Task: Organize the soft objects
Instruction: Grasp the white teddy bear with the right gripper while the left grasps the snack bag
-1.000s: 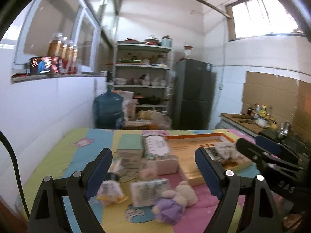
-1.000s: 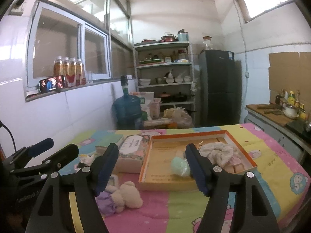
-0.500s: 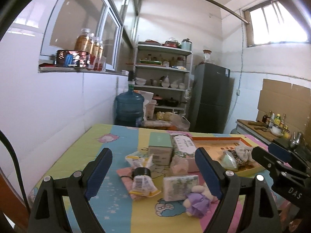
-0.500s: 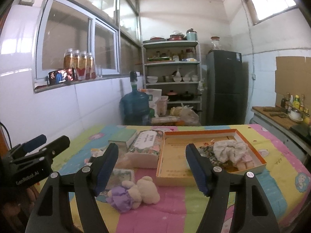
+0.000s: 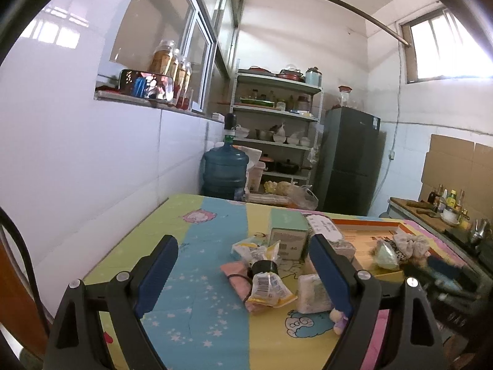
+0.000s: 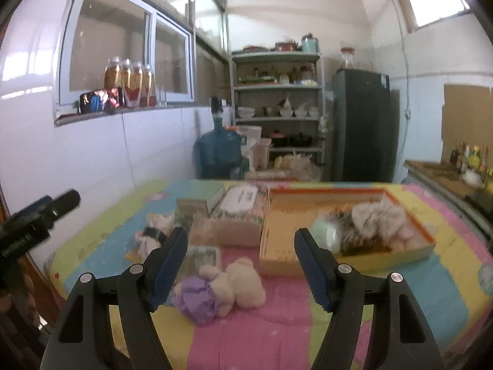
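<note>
A: What is shown at the left of the table (image 5: 191, 246)?

B: In the left wrist view, the left gripper (image 5: 243, 269) is seen with its jaws spread wide and nothing held between them. Past its fingertips, a yellow snack packet (image 5: 268, 288) is laid over a pink pouch (image 5: 238, 274), with a pale green box (image 5: 288, 236) standing behind them.

A: And toward the middle?

B: In the right wrist view, the right gripper (image 6: 240, 265) is likewise held wide open and empty. A cream plush bear (image 6: 240, 282) with a purple piece (image 6: 197, 303) is seen lying on the pink stripe between its fingers, untouched. A floral tissue pack (image 6: 238, 208) is set just behind.

A: And at the right?

B: The orange-rimmed tray (image 6: 286, 234) is found there, with a mint-green soft object (image 6: 325, 234) and fluffy scrunchies (image 6: 374, 215) already lying inside it.
</note>
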Demonstrator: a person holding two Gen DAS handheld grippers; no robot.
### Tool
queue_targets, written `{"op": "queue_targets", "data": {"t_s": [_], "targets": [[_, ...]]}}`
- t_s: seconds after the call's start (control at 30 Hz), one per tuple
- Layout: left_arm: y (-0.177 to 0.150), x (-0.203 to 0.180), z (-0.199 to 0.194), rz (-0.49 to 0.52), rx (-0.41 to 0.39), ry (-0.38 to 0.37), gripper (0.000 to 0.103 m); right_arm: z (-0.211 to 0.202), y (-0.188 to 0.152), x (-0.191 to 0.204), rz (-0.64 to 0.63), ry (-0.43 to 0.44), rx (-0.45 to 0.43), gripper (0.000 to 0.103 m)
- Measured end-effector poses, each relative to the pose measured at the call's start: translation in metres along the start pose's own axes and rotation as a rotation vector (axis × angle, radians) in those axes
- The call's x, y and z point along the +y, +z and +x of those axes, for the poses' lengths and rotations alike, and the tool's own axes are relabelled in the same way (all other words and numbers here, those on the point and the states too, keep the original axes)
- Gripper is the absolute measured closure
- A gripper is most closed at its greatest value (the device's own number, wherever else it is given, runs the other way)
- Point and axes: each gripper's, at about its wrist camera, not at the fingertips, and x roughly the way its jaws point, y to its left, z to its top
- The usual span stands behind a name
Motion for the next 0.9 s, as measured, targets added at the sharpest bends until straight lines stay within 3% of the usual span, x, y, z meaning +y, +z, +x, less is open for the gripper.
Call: {"op": "queue_targets", "data": {"t_s": [0.23, 0.5, 0.9], "targets": [[-0.010, 0.003, 0.013, 0.004, 0.037, -0.019, 0.016, 0.042, -0.031, -0.008, 0.053, 0.070, 0.152, 0.029], [-0.019, 0.002, 0.026, 0.001, 0.069, -0.040, 0.016, 0.069, -0.039, -0.030, 0.123, 0.106, 0.207, 0.028], [-0.025, -0.002, 0.041, 0.007, 0.101, -0.060, 0.016, 0.099, -0.042, -0.036, 0.208, 0.238, 0.268, 0.025]]}}
